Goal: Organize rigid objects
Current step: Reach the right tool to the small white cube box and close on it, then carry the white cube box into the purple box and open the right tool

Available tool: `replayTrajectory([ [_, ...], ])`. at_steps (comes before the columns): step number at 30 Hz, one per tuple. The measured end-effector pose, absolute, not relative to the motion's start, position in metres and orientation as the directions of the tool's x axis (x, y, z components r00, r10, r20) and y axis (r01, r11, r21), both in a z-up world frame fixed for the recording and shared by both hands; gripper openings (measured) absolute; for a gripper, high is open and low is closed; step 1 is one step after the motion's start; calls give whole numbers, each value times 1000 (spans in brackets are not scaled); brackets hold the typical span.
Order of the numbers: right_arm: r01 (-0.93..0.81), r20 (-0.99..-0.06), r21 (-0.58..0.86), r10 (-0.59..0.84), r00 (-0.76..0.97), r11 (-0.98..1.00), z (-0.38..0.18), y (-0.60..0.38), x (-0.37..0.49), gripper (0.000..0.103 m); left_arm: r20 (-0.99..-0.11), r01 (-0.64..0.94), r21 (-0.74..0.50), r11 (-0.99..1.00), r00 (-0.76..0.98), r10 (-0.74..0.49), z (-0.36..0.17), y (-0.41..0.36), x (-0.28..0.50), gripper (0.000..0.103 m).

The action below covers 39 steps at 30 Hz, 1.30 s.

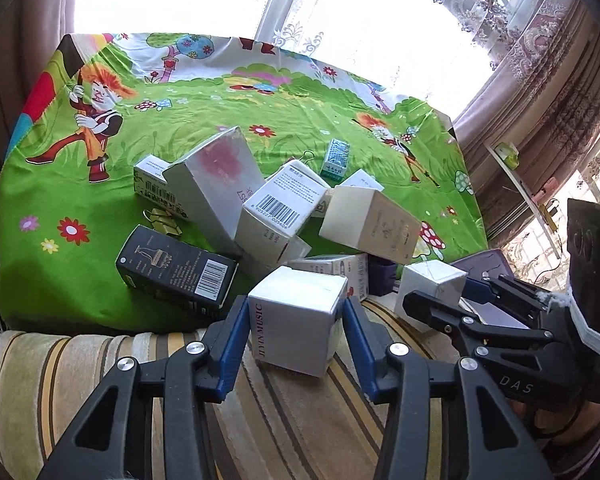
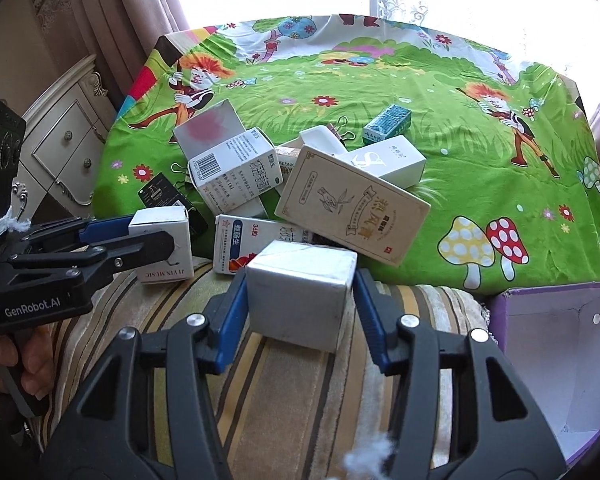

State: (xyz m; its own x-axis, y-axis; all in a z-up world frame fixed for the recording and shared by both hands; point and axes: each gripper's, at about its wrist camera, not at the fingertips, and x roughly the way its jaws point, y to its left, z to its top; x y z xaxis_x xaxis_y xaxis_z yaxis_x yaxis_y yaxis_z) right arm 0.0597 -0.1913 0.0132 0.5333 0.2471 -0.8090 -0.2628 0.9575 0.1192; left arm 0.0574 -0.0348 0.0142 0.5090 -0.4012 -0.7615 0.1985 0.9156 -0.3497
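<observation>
Boxes are crowding the near edge of a cartoon-printed green tablecloth (image 1: 228, 96), where a person is working two hand-held grippers side by side. At lower centre of the left wrist view, the left gripper (image 1: 296, 316) is clamping a silver box (image 1: 296, 320) between its blue pads, jaws part-way open against the box's sides; "JI YIN MUSIC" is running up the box's left face. The box is resting on a striped cushion (image 1: 80, 380) at the bottom of the frame. At lower centre of the right wrist view, the right gripper (image 2: 300, 304) is likewise squeezing a plain white box (image 2: 300, 292), no writing showing on it, sitting on the same cushion just below the pile.

"GenRobot.AI" is showing on the left tool's body at the left edge of the right view, and "DAS" on the right tool at lower right of the left view. Behind the grippers, a black barcoded carton (image 1: 176, 268) is lying at centre left, a white barcoded carton (image 1: 280, 212) is leaning on the heap, and a cream box with gold Chinese lettering (image 2: 352, 208) is tilting at centre. An open purple box (image 2: 560, 344) is sitting at lower right.
</observation>
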Motion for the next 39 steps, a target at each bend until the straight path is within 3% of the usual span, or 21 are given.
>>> replayTrajectory([
  [8, -207, -777, 154, 247, 579, 966, 28, -229, 35, 56, -701, 278, -422, 863, 504, -505, 30, -71, 31, 48],
  [20, -30, -762, 152, 136, 633, 988, 32, -319, -8, 56, -693, 425, -470, 774, 365, -622, 32, -164, 21, 48],
  [39, 292, -758, 93, -122, 641, 952, 25, -440, -43, 56, -704, 579, -481, 658, 192, -684, 26, -290, 19, 48],
])
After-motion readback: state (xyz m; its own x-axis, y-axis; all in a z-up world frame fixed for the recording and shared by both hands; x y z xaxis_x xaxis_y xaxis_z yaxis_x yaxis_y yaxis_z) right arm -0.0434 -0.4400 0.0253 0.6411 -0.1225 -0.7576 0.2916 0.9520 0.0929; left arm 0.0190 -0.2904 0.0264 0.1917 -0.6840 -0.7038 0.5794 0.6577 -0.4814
